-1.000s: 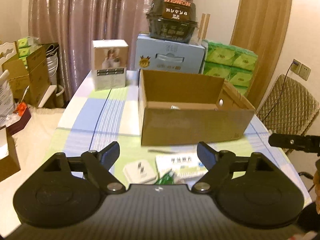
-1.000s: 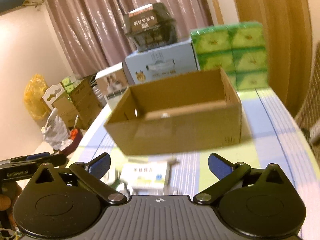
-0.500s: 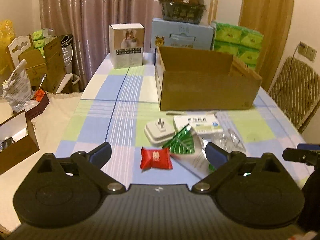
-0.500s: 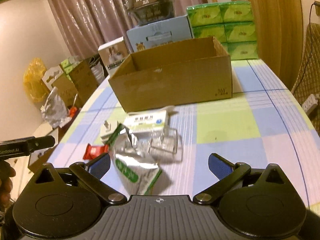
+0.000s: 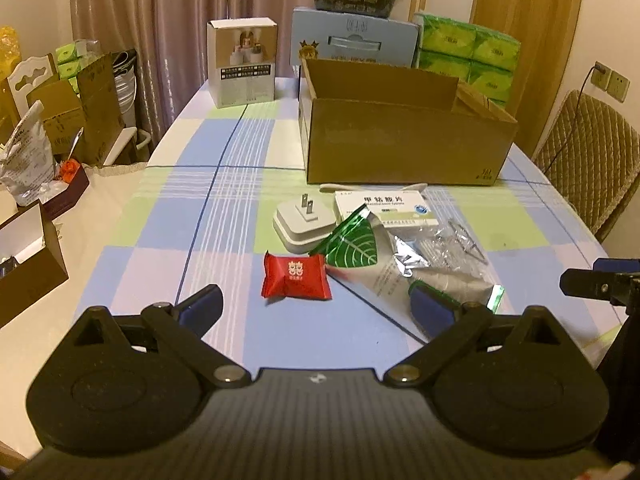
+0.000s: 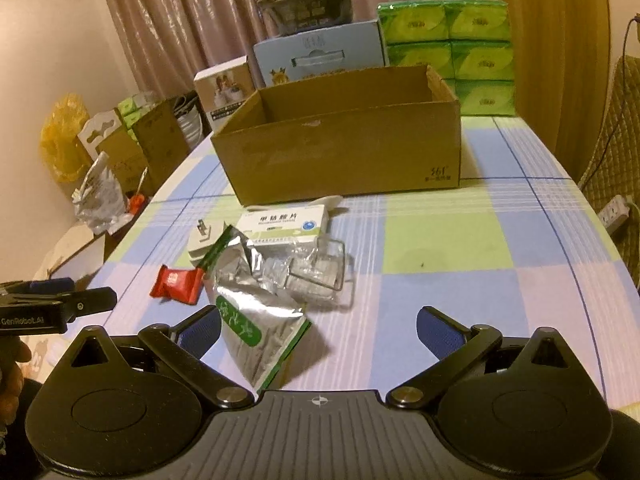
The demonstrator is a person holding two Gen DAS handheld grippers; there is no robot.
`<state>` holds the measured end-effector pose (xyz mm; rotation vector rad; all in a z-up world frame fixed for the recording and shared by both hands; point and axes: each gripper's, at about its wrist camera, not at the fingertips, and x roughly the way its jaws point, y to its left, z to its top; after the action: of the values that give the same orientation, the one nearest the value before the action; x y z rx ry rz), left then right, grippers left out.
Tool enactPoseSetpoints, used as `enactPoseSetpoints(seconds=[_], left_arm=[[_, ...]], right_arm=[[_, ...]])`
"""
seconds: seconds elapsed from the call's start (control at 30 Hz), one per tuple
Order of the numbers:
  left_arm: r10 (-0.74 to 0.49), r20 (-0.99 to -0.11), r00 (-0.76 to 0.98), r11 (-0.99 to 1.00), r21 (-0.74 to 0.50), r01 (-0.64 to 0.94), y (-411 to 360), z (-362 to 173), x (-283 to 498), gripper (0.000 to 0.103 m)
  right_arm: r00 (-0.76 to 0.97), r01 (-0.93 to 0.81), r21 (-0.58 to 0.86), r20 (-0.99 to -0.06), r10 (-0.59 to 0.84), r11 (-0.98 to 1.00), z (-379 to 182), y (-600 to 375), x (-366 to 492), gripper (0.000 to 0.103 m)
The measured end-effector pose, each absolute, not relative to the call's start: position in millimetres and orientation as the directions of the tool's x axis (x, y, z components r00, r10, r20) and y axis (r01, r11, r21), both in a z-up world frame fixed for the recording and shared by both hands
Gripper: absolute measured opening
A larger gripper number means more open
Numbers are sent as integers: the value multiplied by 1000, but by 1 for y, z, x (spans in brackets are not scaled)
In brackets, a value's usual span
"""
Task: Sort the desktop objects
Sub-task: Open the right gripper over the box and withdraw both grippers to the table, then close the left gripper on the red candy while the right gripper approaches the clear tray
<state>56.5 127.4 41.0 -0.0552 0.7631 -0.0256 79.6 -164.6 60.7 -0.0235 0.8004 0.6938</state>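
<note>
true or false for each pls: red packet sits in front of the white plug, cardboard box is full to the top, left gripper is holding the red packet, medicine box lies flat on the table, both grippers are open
1. The red packet lies nearer the camera than the white plug. True.
2. The cardboard box is full. False: its inside looks largely empty.
3. The left gripper holds the red packet. False: its jaws are empty.
4. The medicine box lies flat on the table. True.
5. Both grippers are open. True: the right gripper also stands wide.

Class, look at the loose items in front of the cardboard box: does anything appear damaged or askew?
Yes. The silver foil pouch lies torn open and crumpled, overlapping the clear plastic tray. The white plug adapter rests prongs-up.
</note>
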Motion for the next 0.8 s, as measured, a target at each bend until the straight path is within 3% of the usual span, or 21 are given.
enactPoseSetpoints(seconds=[0.8], left_arm=[[-1,-740,672,1000,14,17,120,19,103,98]], right_arm=[[457,-547,278,-691,560,790,39,-148,110,101]])
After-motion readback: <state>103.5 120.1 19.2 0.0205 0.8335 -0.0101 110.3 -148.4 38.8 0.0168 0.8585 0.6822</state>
